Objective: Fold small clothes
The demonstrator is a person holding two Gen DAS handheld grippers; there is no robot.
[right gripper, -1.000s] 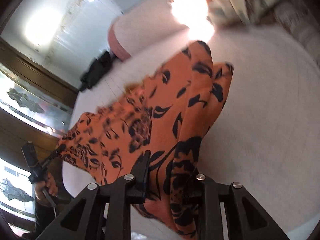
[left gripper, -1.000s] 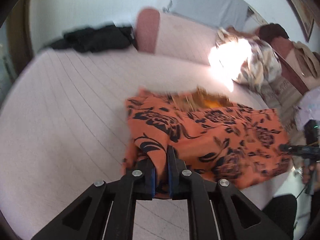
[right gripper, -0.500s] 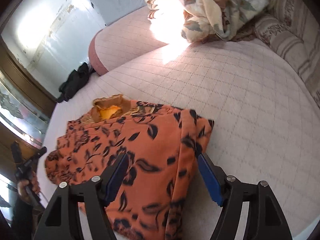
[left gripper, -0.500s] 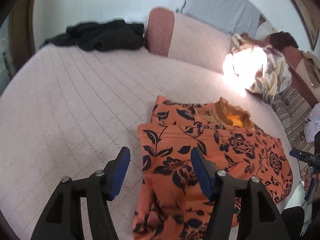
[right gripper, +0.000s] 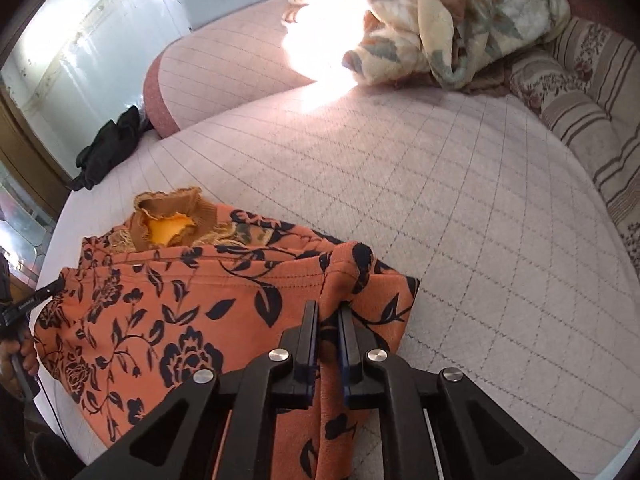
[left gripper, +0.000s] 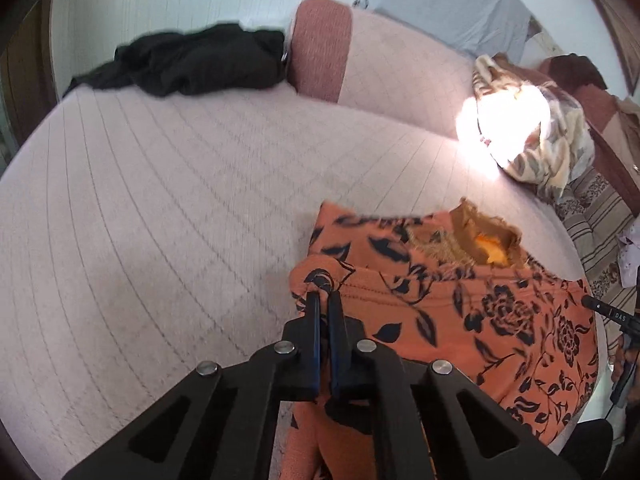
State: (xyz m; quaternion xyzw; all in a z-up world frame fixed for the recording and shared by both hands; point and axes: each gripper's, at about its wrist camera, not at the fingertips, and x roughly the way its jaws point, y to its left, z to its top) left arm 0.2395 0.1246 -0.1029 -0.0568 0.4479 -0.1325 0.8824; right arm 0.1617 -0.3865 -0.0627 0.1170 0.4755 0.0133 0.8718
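Note:
An orange garment [left gripper: 460, 320] with a dark floral print lies on the pink quilted bed [left gripper: 160, 220]. Its brown frilled collar [left gripper: 484, 232] points to the far side, and a stitched hem runs across just below it. My left gripper [left gripper: 324, 298] is shut on the garment's raised left corner. In the right wrist view the same garment [right gripper: 160, 300] spreads to the left, and my right gripper [right gripper: 328, 308] is shut on a bunched fold at its right corner. The cloth hangs down between and under both sets of fingers.
A black garment [left gripper: 192, 60] lies at the bed's far left beside a pink bolster [left gripper: 320, 56]. A floral blanket [right gripper: 440, 20] is heaped at the far right in bright sun. Striped cushions [right gripper: 592, 100] line the right edge. A hand [right gripper: 20, 356] shows at the bed's near edge.
Both grippers let go of the garment, stood wide open over it half a second ago, and have now shut on its left and right corners again. The garment lies folded with its collar showing.

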